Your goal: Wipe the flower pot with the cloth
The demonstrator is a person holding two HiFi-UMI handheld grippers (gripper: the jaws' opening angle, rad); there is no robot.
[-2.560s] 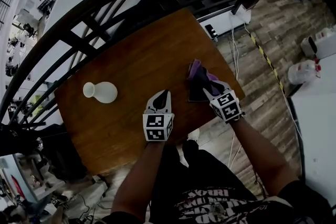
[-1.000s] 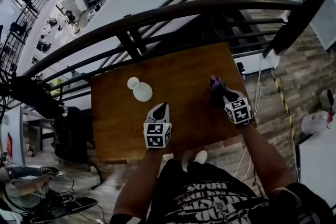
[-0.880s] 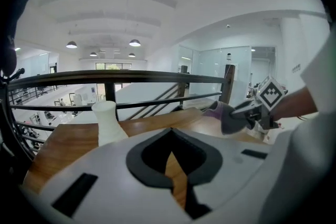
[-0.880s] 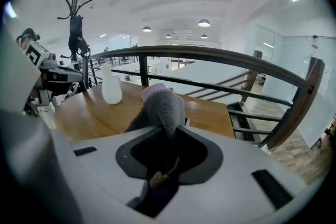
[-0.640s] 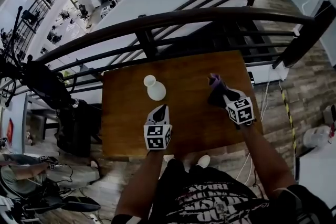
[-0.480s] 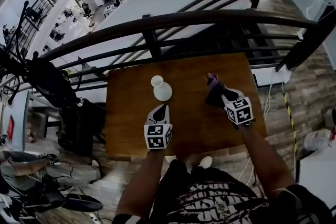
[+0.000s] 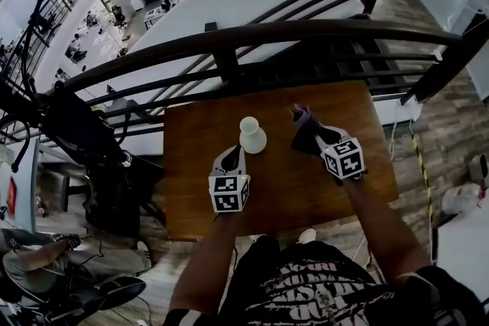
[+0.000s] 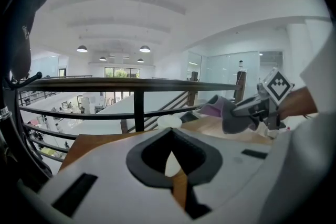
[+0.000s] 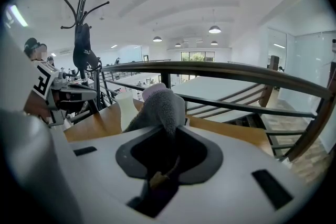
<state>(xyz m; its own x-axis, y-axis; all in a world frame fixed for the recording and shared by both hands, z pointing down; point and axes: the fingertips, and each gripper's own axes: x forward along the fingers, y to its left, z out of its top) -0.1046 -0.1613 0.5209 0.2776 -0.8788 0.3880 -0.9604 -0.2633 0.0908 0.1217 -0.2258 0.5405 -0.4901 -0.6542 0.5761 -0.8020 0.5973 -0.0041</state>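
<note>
A small white flower pot point(image 7: 252, 136) stands upright on the wooden table point(image 7: 199, 187), near its far middle. My left gripper point(image 7: 239, 150) is shut and holds nothing; its tip is just short of the pot's near left side. Past its jaws in the left gripper view point(image 8: 170, 131) the pot point(image 8: 169, 121) shows close ahead. My right gripper point(image 7: 313, 135) is shut on a grey and purple cloth point(image 7: 302, 126), lifted off the table to the right of the pot. In the right gripper view the cloth point(image 9: 160, 105) bulges out past the gripper point(image 9: 170, 131), with the pot point(image 9: 126, 105) just left of it.
A black metal railing point(image 7: 267, 34) runs close behind the table's far edge, with a drop beyond. A dark coat stand point(image 7: 53, 114) is at the left. The person's legs are at the table's near edge. Wooden floor and cables lie to the right.
Both grippers have moved towards the pot; it now stands between their tips. The right gripper carried the cloth up off the table and leftwards.
</note>
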